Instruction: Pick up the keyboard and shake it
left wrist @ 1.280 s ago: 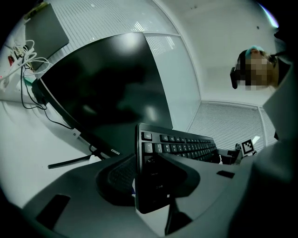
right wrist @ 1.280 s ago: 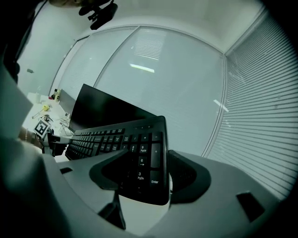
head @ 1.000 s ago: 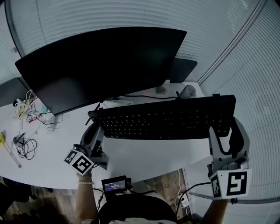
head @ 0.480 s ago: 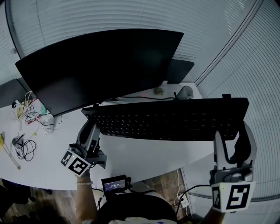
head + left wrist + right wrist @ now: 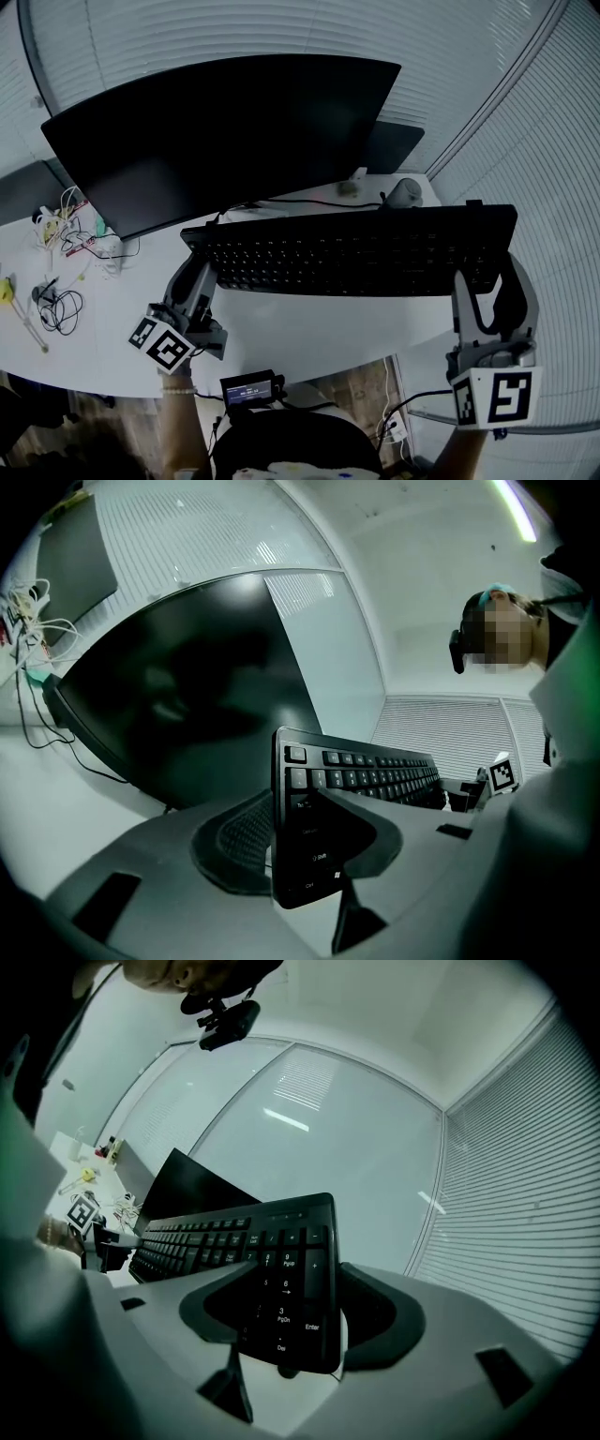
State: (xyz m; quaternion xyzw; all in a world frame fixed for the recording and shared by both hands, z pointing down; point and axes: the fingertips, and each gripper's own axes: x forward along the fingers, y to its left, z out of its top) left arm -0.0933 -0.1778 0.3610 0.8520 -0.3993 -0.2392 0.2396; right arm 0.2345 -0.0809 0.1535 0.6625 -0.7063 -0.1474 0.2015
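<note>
My left gripper [image 5: 199, 274] was clamped on the left end of the keyboard [image 5: 356, 251], with one jaw across the keys and the other behind. My right gripper [image 5: 491, 283] gripped the number-pad end the same way. The keyboard hung roughly level above the white desk [image 5: 309, 330], just in front of the dark monitor [image 5: 225, 141]. Loose cables [image 5: 54, 311] lay on the desk at far left.
</note>
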